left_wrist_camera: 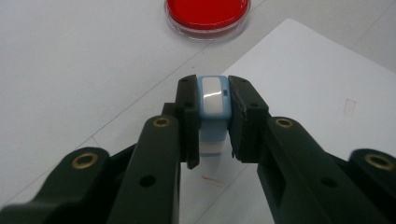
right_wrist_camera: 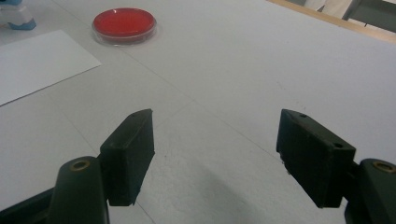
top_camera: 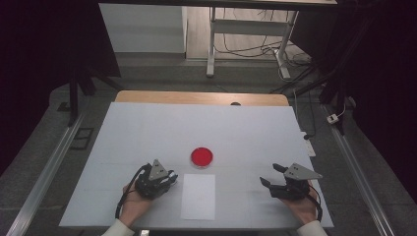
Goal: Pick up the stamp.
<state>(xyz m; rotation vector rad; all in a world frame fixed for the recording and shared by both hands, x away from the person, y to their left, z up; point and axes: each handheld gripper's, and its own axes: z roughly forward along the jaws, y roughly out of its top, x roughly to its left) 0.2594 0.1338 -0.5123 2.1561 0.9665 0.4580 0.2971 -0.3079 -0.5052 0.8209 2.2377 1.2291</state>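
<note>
stamp (left_wrist_camera: pixel 213 107) | small, light blue, white top | upright | at white paper's (left_wrist_camera: pixel 308 107) left edge

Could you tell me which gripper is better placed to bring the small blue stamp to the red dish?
Left, probably: the left gripper is shut on the blue stamp, near the red dish. The right gripper is open and holds nothing.

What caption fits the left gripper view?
Left gripper shut on a blue stamp over white paper, red dish beyond.
</note>
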